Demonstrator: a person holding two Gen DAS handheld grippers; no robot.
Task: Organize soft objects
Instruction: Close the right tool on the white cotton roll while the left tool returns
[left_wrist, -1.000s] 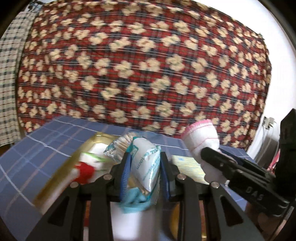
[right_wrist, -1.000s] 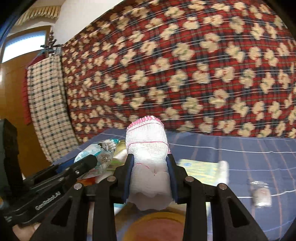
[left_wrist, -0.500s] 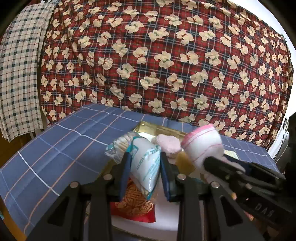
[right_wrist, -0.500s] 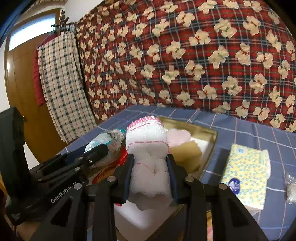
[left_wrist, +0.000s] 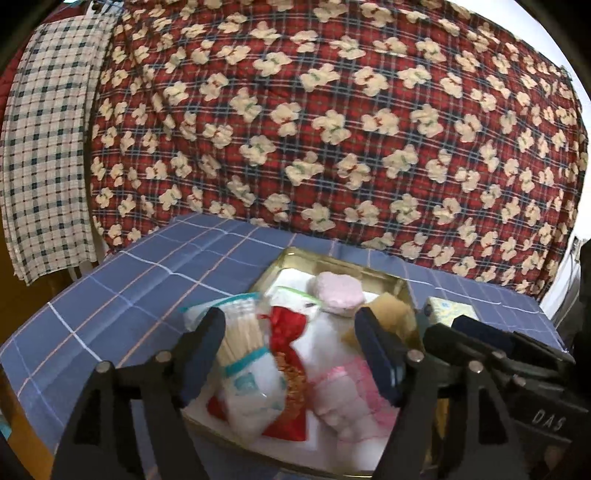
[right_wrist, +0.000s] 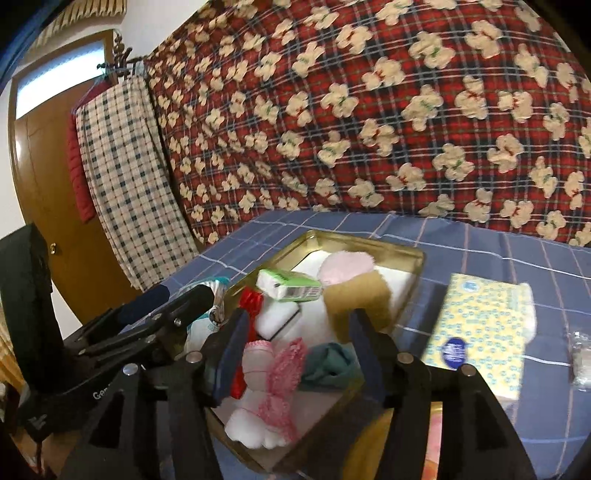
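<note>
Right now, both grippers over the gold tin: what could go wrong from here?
1. The clear bag of cotton swabs lies over the rim of the gold metal tin at its left side, between the opening jaws of the left gripper; it may slide out onto the blue checked cloth.
2. The white-and-pink mesh cloth roll sits loose between the opening jaws of the right gripper; a finger could snag its pink edging on withdrawal.

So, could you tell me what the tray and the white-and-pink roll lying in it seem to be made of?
Tray: apparently metal, glossy gold; its rim reflects light. White-and-pink roll: looks like soft knitted or mesh cloth, matte, with a frilly pink edge; exact fibre unclear.
</note>
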